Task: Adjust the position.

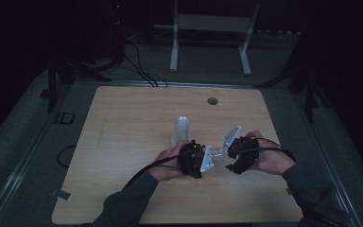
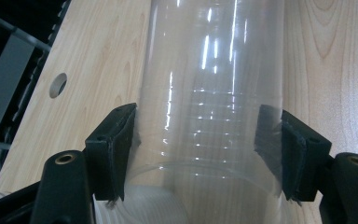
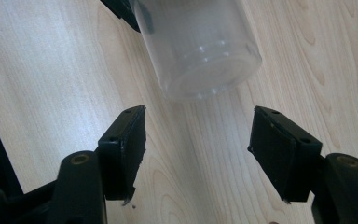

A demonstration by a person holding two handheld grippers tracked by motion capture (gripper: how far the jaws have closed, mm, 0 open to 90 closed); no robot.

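Observation:
A clear plastic cup (image 2: 209, 93) lies level between the pads of my left gripper (image 2: 198, 140), which is shut on its ribbed wall. Seen from above, that cup (image 1: 219, 153) juts to the right out of the left gripper (image 1: 213, 156), just over the table. Its closed bottom (image 3: 198, 46) faces my right gripper (image 3: 198, 140), which stands open a short way off with only bare wood between its jaws. In the high view the right gripper (image 1: 230, 158) points left at the cup's end.
Another clear cup (image 1: 183, 128) stands upright on the wooden table (image 1: 123, 142) just beyond the left hand. A cable hole (image 1: 212, 100) sits near the far edge. Beyond the table stands a white frame (image 1: 211, 28) on the dark floor.

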